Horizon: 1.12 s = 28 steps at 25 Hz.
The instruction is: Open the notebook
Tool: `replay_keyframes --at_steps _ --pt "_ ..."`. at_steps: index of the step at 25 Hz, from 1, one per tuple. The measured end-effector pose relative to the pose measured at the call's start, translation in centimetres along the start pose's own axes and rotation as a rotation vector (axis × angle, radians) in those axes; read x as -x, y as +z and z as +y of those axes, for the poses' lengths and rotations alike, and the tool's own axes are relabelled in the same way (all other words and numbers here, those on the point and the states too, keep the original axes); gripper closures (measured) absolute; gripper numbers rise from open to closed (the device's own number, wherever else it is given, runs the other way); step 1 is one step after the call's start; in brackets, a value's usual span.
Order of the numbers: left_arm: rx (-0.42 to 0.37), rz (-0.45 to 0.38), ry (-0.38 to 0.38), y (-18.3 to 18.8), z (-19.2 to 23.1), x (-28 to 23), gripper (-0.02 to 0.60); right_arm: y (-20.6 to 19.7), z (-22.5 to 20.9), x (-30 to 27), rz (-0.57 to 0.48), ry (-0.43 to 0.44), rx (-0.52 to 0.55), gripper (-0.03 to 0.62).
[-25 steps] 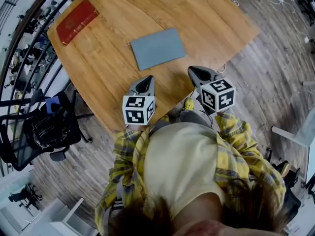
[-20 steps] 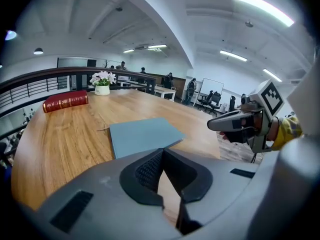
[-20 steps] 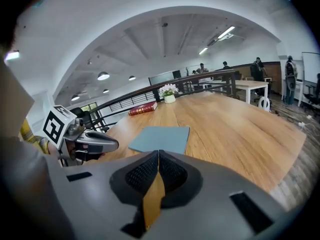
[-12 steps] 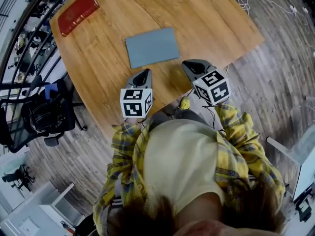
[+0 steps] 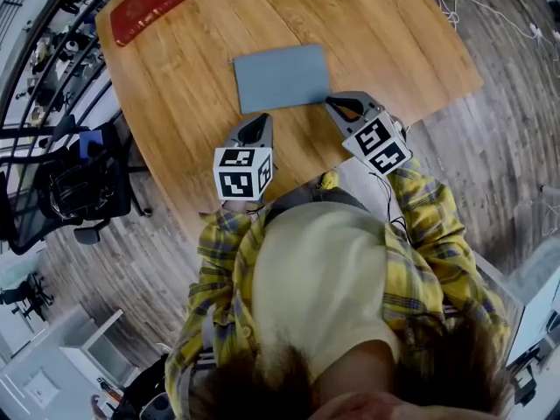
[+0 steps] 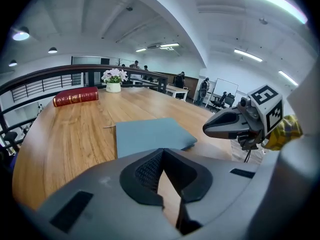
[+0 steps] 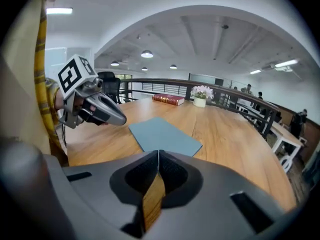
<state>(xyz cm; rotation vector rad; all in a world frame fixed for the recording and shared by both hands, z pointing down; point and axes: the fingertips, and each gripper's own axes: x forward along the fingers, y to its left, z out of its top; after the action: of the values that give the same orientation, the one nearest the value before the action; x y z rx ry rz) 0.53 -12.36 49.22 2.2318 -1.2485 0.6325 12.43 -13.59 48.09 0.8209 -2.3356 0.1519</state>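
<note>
A closed grey-blue notebook (image 5: 282, 77) lies flat on the wooden table (image 5: 385, 33). My left gripper (image 5: 260, 121) is shut and empty, a short way back from the notebook's near edge. My right gripper (image 5: 335, 103) is shut too, with nothing between its jaws. Its tip hovers at the notebook's near right corner; I cannot tell if it touches. The left gripper view shows the notebook (image 6: 150, 136) just past the closed jaws, and the right gripper (image 6: 235, 124) to the right. In the right gripper view the notebook (image 7: 165, 134) lies ahead and the left gripper (image 7: 97, 109) on the left.
A red book (image 5: 149, 5) lies at the table's far left corner, with a white pot of flowers (image 6: 114, 80) beyond it. A black office chair (image 5: 66, 195) stands on the floor left of the table. A railing (image 7: 235, 101) runs past the table's far side.
Both grippers have moved forward over the table toward the notebook. The right gripper has rolled, and its tip has come up to the notebook's near right corner.
</note>
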Motion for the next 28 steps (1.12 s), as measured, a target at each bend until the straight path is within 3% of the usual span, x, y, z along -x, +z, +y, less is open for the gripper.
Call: replay_keyframes --at_steps 6,9,21,22,24,28 --pt "0.028 0.004 -0.012 0.3 1.9 0.0 0.572 0.4 0.0 -1.8 0.04 -0.024 0.183 0.526" --pt "0.028 0.011 -0.011 0.0 2.7 0.0 0.572 0.0 0.6 -2.8 0.075 0.007 0.277 0.526" --pt "0.059 0.04 0.01 -1.4 4.3 0.6 0.572 -1.2 2.1 -4.6 0.147 0.066 0.511 0.523" --pt "0.06 0.041 0.011 -1.4 4.4 0.6 0.572 -1.3 2.3 -4.7 0.153 0.075 0.522 0.517" --pt "0.063 0.043 0.013 -1.6 4.5 0.6 0.572 -1.5 2.5 -4.9 0.167 0.093 0.532 0.445" --pt "0.071 0.043 0.019 -1.8 4.6 0.7 0.572 -1.6 2.3 -5.2 0.18 0.072 0.57 0.445"
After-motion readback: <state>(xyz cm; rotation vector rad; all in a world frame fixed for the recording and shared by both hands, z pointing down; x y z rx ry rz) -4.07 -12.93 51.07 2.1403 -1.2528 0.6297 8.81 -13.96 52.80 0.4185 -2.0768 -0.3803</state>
